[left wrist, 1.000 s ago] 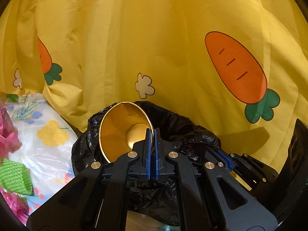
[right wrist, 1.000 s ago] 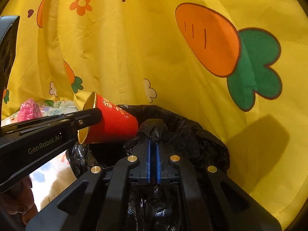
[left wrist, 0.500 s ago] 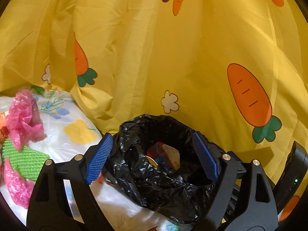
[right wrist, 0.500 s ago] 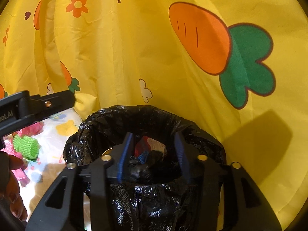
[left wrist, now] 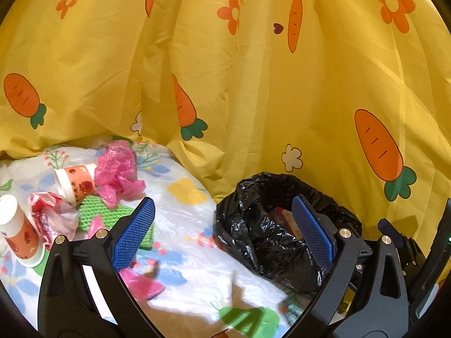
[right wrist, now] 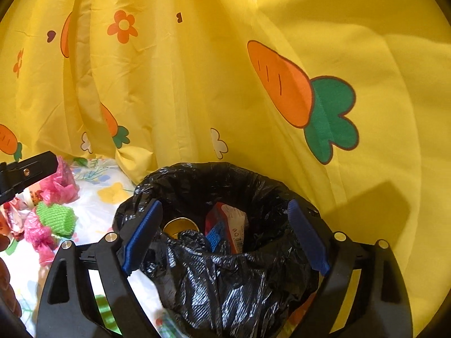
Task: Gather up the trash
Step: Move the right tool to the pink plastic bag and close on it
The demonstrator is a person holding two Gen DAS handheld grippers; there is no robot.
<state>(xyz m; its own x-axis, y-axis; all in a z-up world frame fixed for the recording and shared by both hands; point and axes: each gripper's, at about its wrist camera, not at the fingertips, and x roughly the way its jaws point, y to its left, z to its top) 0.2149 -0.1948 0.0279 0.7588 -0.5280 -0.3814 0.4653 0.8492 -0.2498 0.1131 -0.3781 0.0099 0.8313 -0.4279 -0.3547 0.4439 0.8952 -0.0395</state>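
A black trash bag (right wrist: 225, 281) stands open on the table with a gold-lined red cup (right wrist: 180, 224) and a red packet (right wrist: 225, 219) inside. My right gripper (right wrist: 224, 202) hangs over the bag's near rim. Its jaws are opening wide and the pads press on nothing. My left gripper (left wrist: 223, 200) is left of the bag (left wrist: 267, 242), jaws opening, nothing between them. Ahead of it on the left lie two paper cups (left wrist: 74, 180) (left wrist: 17, 231), pink plastic (left wrist: 118, 169), a green mesh piece (left wrist: 104, 214) and a crumpled wrapper (left wrist: 50, 214).
A yellow carrot-print curtain (left wrist: 253, 84) hangs close behind everything. The floral plastic tablecloth (left wrist: 183, 225) covers the table. A pink scrap (left wrist: 141, 281) lies near the left jaw. A person's hand (right wrist: 5, 281) shows at the right wrist view's left edge.
Both grippers went from shut to wide open. The left let the red cup fall into the bag, then swung left toward the trash pile. The right let go of the bag's rim.
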